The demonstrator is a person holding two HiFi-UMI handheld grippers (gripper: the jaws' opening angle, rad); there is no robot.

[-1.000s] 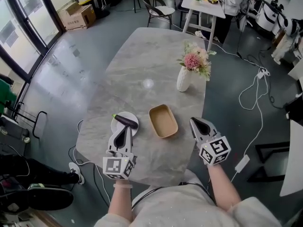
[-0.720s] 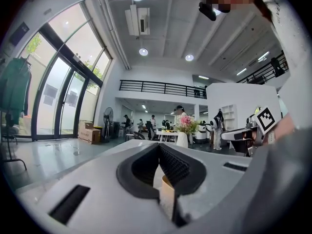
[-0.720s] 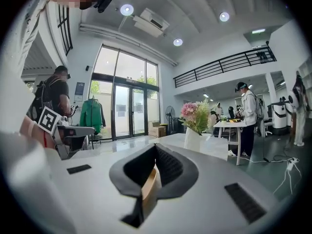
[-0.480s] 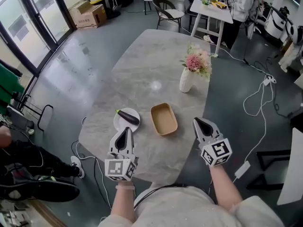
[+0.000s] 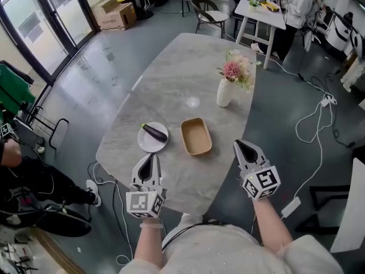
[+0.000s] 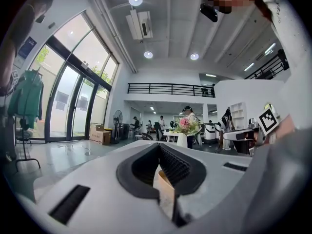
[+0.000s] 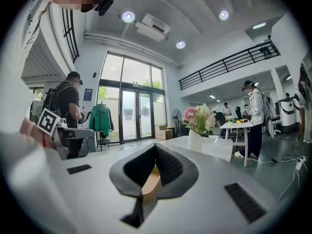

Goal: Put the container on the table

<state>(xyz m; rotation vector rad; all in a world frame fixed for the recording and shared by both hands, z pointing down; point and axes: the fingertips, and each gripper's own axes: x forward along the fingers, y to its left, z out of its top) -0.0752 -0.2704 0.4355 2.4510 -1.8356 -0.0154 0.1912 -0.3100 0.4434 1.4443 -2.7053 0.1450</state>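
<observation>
The container (image 5: pixel 196 136), a shallow tan rectangular tray, sits empty on the grey marble table (image 5: pixel 171 79), near its front end. To its left a white plate (image 5: pixel 149 143) carries a dark eggplant (image 5: pixel 154 132). My left gripper (image 5: pixel 151 155) hovers over the table's near edge, just short of the plate, jaws together and empty. My right gripper (image 5: pixel 238 145) hangs off the table's right edge, level with the container, also shut with nothing held. The left gripper (image 6: pixel 157 146) and the right gripper (image 7: pixel 156 148) both point level across the tabletop.
A white vase of pink flowers (image 5: pixel 223 92) stands beyond the container near the right edge. Cables (image 5: pixel 311 119) trail on the floor to the right. A chair (image 5: pixel 206 10), a white table with a person (image 5: pixel 299 4) and a cardboard box (image 5: pixel 117 13) are at the back.
Both grippers have drawn back from the table toward me and risen slightly; the left tip no longer overlaps the plate. Container, plate and vase have not moved.
</observation>
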